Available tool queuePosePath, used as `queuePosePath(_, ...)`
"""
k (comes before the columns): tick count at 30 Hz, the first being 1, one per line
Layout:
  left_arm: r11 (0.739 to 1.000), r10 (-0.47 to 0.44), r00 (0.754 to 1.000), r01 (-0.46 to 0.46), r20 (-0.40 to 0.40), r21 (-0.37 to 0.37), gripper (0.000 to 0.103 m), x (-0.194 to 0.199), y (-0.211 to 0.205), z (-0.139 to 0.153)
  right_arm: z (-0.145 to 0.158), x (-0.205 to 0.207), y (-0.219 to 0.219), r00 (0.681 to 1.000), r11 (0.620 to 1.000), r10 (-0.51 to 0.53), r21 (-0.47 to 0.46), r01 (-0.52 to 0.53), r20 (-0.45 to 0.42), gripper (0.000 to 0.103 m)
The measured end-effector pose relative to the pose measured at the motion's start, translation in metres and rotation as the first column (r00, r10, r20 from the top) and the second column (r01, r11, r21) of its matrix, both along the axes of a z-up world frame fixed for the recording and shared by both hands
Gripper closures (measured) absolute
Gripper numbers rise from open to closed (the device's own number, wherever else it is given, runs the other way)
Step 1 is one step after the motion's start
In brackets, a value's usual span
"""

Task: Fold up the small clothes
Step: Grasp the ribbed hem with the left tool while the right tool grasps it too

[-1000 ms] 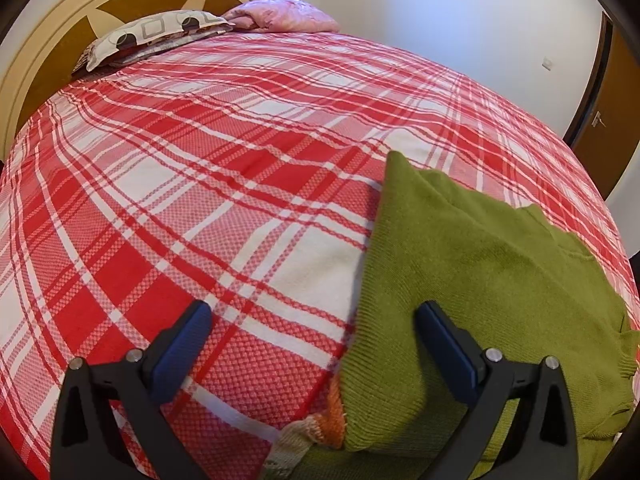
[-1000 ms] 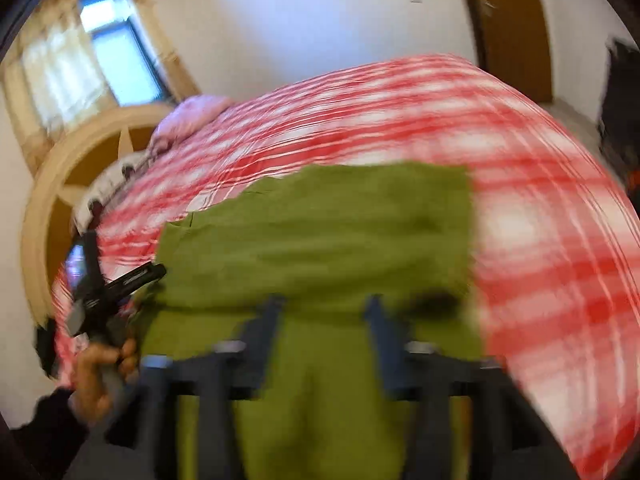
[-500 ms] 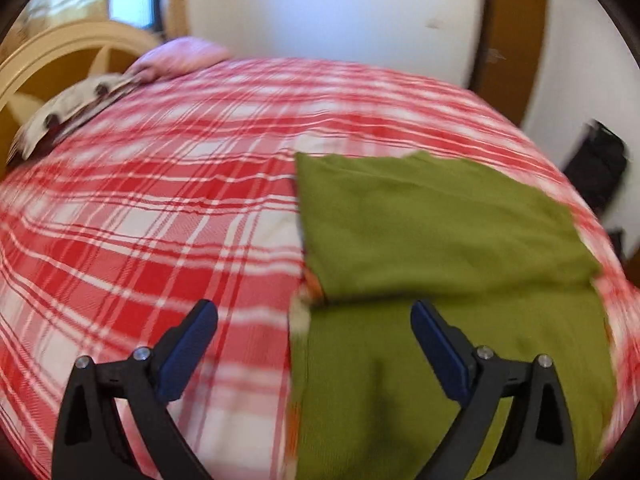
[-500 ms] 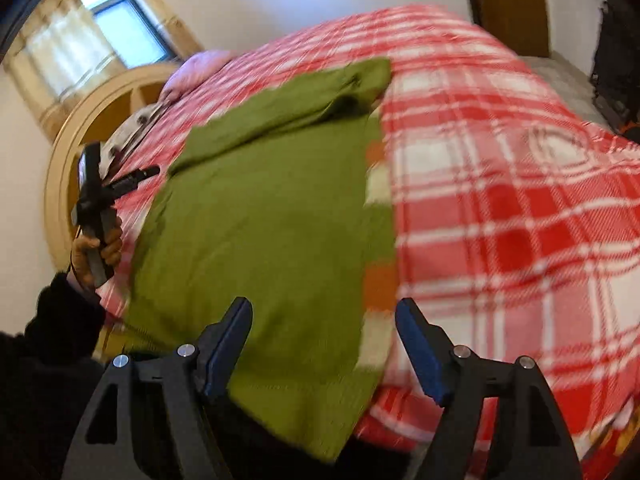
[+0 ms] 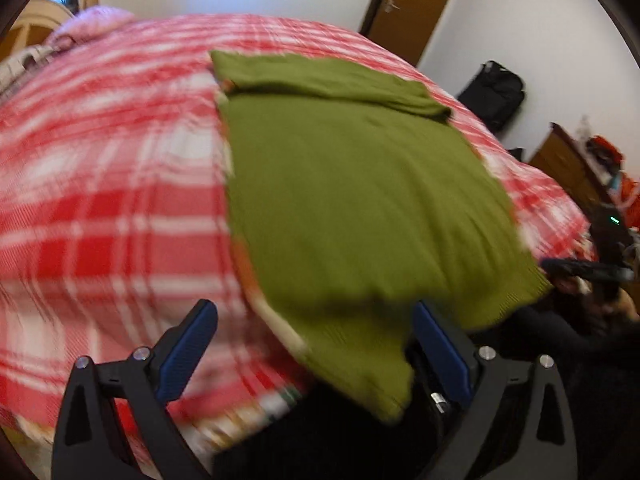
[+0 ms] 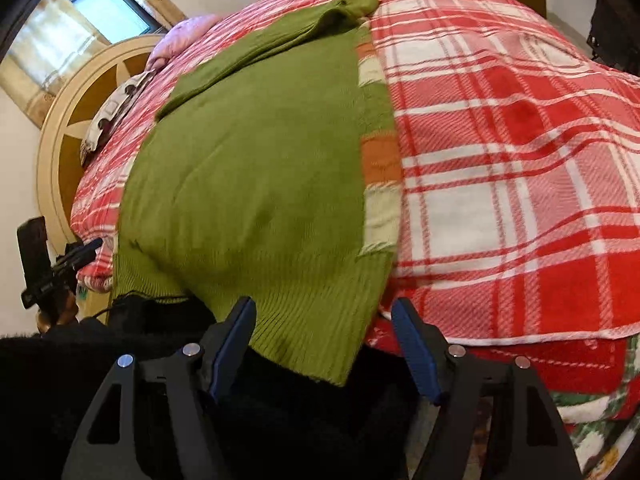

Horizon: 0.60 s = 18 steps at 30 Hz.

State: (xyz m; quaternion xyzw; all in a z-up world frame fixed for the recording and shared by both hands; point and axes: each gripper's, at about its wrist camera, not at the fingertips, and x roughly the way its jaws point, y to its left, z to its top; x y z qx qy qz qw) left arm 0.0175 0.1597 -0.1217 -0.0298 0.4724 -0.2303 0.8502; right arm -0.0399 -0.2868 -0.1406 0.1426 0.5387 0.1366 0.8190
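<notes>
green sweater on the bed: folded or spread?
Partly folded. The green sweater lies flat on the plaid bedspread with its far end doubled back; its ribbed hem hangs over the near edge.

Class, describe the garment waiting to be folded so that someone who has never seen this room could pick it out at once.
Start at the large bed with the red and white checked bedspread. On it lies a green knitted sweater, its ribbed hem hanging over the bed's near edge. It is the only plain green thing there, with orange and cream blocks down one side, unlike the pink pillow at the headboard.
</notes>
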Motion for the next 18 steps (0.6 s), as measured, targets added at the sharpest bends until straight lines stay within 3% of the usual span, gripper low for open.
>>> queuePosePath(6,0.995,-0.030,0.993,0.019,-0.118,-0.094,0.005,-0.007,-0.014,-0.028,-0.019,-0.001,0.011,0.997,1.000,0.017,0.027,-0.015,-0.073,0.060)
queuePosePath(8,0.994,-0.046,0.985,0.029,-0.164,-0.106,0.014,-0.005,-0.023,-0.037,-0.023,-0.002,0.013,0.997,0.999,0.019,0.051,-0.015,-0.081,0.063)
queuePosePath(10,0.994,-0.061,0.980,0.042,-0.188,-0.103,0.026,-0.007,-0.028,-0.042,-0.027,-0.002,0.016,0.996,0.997,0.031,0.067,-0.026,-0.087,0.083)
queuePosePath(11,0.995,-0.061,0.980,0.045,-0.190,-0.088,0.029,-0.009,-0.030,-0.043,-0.028,-0.002,0.019,0.996,0.998,0.035,0.064,-0.030,-0.086,0.087)
queuePosePath(14,0.996,-0.054,0.980,0.039,-0.193,-0.077,0.060,-0.011,-0.030,-0.046,-0.030,-0.003,0.026,0.995,0.998,0.058,0.035,-0.055,-0.082,0.094)
queuePosePath(15,0.996,-0.047,0.977,0.029,-0.209,-0.089,0.080,-0.009,-0.029,-0.048,-0.028,-0.003,0.027,0.995,0.998,0.059,0.040,-0.056,-0.078,0.094)
queuePosePath(16,0.995,-0.036,0.974,0.014,-0.223,-0.100,0.089,-0.008,-0.028,-0.051,-0.026,-0.003,0.026,0.996,0.997,0.058,0.057,-0.054,-0.072,0.095)
queuePosePath(18,0.993,-0.024,0.974,-0.003,-0.226,-0.117,0.094,-0.008,-0.024,-0.051,-0.019,-0.002,0.022,0.997,0.992,0.047,0.123,-0.040,-0.056,0.096)
